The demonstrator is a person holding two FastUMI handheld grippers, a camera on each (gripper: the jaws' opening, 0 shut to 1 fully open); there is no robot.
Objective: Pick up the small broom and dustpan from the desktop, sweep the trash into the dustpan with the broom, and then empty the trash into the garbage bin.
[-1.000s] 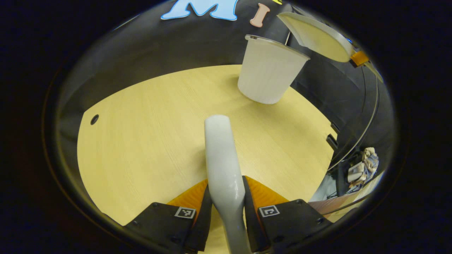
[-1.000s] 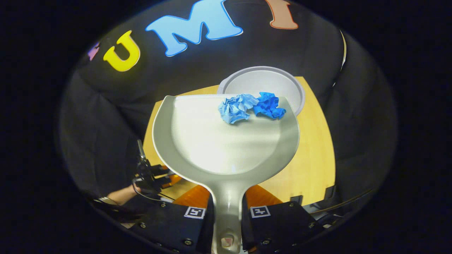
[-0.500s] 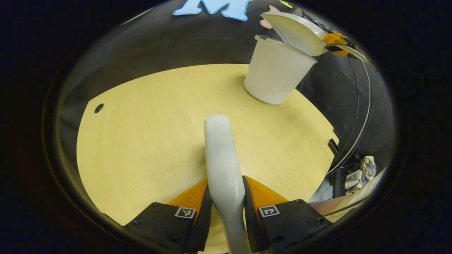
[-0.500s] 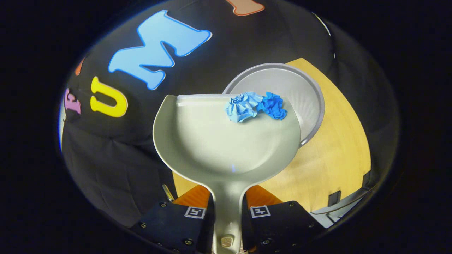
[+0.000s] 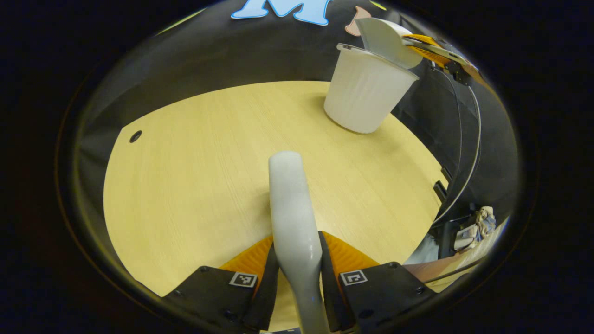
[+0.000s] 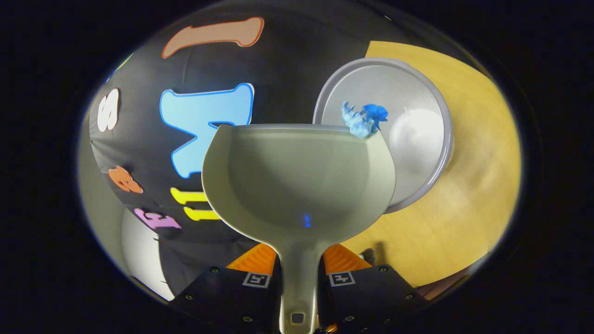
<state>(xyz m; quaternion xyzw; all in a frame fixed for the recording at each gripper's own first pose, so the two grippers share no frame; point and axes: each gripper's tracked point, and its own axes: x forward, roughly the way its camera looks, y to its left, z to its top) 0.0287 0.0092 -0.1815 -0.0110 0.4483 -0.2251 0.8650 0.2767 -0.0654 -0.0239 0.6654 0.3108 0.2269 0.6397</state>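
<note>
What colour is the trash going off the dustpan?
Blue, two shades: the crumpled paper shows best in the right gripper view.

Bin (image 5: 365,95) on desk (image 5: 195,167) far right corner; dustpan (image 6: 297,181) tipped over bin rim; trash (image 6: 361,118) at dustpan lip.

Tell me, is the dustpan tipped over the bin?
Yes, tipped: the dustpan slants over the bin, and blue paper is sliding off its edge.

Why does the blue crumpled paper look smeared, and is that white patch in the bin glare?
Right gripper view: the crumpled blue paper is motion-blurred at the lip of the grey plastic dustpan; the pale patch inside the white plastic bin looks like reflected light. Left gripper view: the tabletop is evenly lit and sharp.
</note>
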